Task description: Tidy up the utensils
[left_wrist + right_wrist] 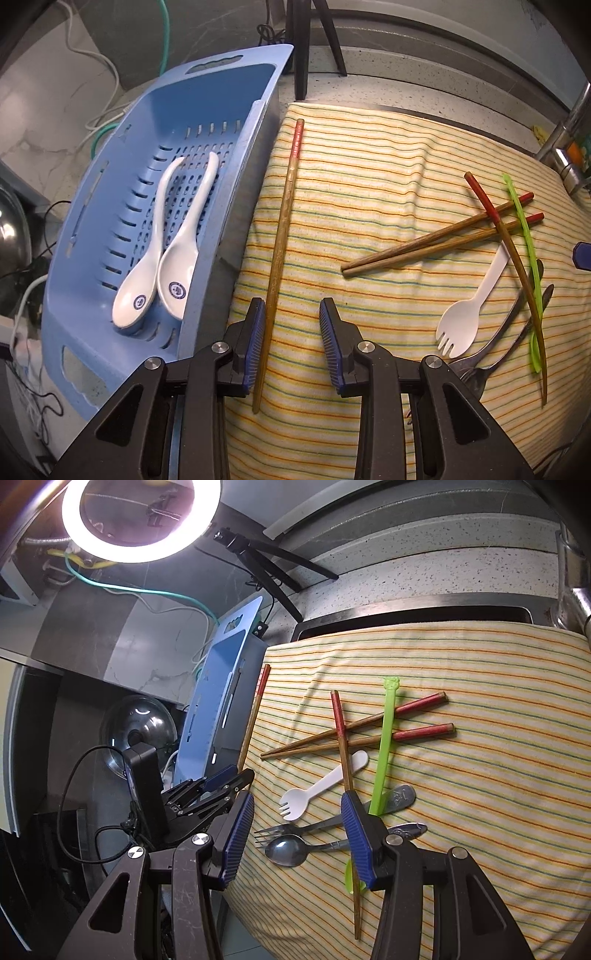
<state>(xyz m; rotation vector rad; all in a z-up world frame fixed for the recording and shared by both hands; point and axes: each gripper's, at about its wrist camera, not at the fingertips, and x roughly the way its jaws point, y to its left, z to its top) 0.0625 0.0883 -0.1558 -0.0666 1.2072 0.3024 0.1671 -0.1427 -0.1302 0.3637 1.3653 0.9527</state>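
Left wrist view: left tongs (291,317) spread, straddling a chopstick (282,236) that lies on the cloth (388,177) beside the basket (92,295), touching the left finger. Two spoons (162,266) are binned. Next, probably, pinch and lift. Right tongs (297,834) gape over the fork (291,828), holding nothing.
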